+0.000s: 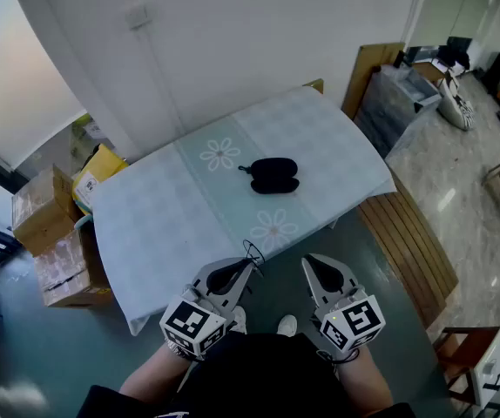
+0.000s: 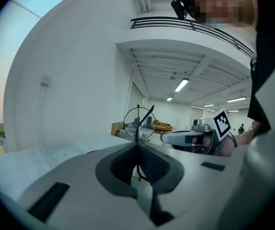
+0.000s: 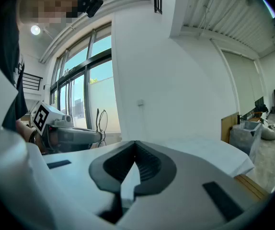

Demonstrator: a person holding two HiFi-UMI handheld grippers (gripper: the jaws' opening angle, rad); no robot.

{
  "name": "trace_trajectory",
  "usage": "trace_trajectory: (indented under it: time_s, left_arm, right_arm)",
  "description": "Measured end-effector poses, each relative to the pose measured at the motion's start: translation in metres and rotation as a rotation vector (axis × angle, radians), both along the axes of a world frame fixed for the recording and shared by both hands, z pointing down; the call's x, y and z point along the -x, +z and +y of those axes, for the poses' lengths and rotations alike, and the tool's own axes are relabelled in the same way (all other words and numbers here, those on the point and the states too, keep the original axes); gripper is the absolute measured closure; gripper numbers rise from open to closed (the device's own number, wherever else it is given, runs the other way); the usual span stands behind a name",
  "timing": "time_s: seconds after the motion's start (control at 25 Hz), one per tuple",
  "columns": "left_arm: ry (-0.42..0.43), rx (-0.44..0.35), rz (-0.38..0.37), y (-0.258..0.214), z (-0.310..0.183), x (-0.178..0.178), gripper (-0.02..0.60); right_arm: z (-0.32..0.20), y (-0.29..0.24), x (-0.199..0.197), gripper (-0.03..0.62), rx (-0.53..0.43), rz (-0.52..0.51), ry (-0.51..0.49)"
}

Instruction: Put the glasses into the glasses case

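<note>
Left tool [image 1: 247, 266]: pinching the glasses [image 1: 252, 252] at its tips.
Right tool [image 1: 310, 263]: pressed together, empty.
Glasses case [image 1: 273, 175]: on table [image 1: 145, 207], 12 o'clock of both tools.
Advice: carry level; steady case with right tool.

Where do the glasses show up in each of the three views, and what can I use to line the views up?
Head view: glasses at lower centre, at the tip of the left gripper.
Left gripper view: centre, standing up from the shut jaws.
Right gripper view: left of centre, in front of the window.
Shared landmark: the wall switch.
</note>
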State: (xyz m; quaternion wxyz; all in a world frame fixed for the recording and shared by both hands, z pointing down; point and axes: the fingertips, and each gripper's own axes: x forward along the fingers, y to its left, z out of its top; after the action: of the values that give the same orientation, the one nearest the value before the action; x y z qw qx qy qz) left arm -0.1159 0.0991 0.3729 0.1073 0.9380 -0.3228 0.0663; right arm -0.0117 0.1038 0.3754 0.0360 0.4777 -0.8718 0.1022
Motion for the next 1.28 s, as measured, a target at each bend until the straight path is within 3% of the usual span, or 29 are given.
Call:
trace_trajectory:
  time_s: [0.72,1.28]
  left_arm:
    - [-0.004,-0.001,-0.004,0.001,0.011,-0.004,0.552]
    - [-0.034,0.003,-0.014,0.003,0.020,-0.023,0.552]
  right_arm:
    - [0.007,-0.003,-0.008,0.571,-0.014,-0.020,0.000]
    - [0.003,-0.006,-0.042,0.571,-0.024,-0.022,-0.006]
